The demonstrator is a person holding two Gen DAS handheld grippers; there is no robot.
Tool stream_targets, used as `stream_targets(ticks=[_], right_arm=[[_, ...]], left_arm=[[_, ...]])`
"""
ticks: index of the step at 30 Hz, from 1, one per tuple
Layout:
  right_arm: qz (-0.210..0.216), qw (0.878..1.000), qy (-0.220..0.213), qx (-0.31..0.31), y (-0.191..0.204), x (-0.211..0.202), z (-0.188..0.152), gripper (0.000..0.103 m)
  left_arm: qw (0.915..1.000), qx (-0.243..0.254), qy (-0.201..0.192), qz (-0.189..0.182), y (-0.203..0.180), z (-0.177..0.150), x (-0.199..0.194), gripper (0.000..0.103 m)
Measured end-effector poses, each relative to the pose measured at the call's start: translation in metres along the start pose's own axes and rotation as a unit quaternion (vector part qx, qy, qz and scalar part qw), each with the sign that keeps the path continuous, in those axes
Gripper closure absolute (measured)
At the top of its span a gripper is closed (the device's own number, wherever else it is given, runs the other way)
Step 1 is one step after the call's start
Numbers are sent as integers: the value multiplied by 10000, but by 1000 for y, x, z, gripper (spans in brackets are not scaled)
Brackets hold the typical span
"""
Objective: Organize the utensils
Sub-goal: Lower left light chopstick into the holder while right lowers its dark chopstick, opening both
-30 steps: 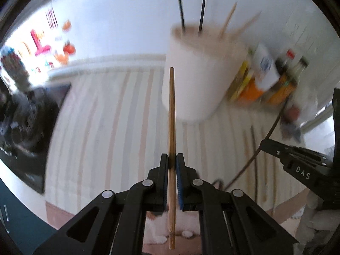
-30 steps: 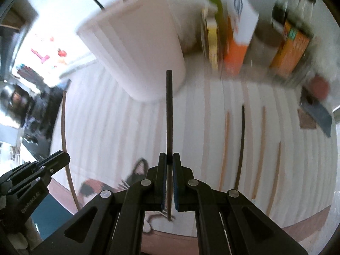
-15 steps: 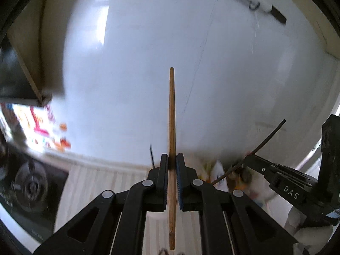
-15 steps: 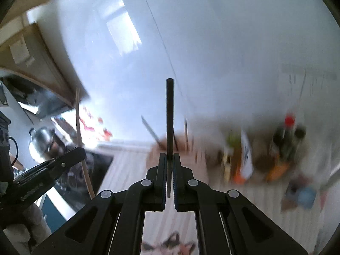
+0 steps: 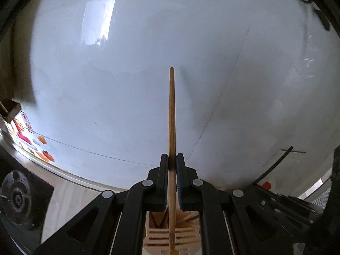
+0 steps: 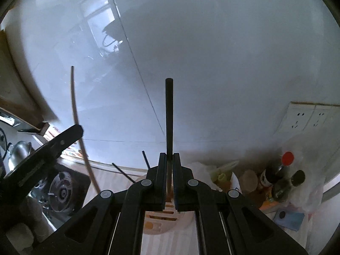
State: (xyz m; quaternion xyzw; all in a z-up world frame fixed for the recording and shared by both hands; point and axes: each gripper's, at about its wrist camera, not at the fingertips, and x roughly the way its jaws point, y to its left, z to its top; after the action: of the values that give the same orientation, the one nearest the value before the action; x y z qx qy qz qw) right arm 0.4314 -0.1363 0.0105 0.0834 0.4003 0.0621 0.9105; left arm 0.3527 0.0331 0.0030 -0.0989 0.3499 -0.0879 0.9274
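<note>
A wooden chopstick is clamped upright between the closed fingers of the left gripper, and a black chopstick likewise in the right gripper. Both are held above the slotted holder on the table. The carrying step appears under way; next, each lower tip must be aligned over a slot before lowering and release.

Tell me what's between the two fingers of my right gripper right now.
A black chopstick, clamped upright between the right gripper's shut jaws, its top end sticking up against the white wall. The right wrist view shows it.
</note>
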Motion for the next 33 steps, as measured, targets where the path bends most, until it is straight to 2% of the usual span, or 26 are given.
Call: stream_targets(ticks=[4, 9, 20, 27, 33], right_arm=[[-58, 9999, 105, 6, 1, 13, -3, 98], [-77, 9997, 239, -37, 5, 23, -10, 98], [-87, 9994, 329, -23, 2, 40, -21, 98], [-91, 9992, 380, 23, -3, 50, -30, 98], [57, 9980, 622, -78, -3, 56, -35, 97]], left_arm=[[9997, -13, 229, -24, 5, -10, 19, 99], [9995, 115, 309, 31, 5, -17, 31, 99], [9993, 358, 114, 81, 0, -21, 49, 98], [9981, 464, 346, 210, 12, -35, 66, 98], [9963, 296, 797, 117, 20, -38, 54, 94]])
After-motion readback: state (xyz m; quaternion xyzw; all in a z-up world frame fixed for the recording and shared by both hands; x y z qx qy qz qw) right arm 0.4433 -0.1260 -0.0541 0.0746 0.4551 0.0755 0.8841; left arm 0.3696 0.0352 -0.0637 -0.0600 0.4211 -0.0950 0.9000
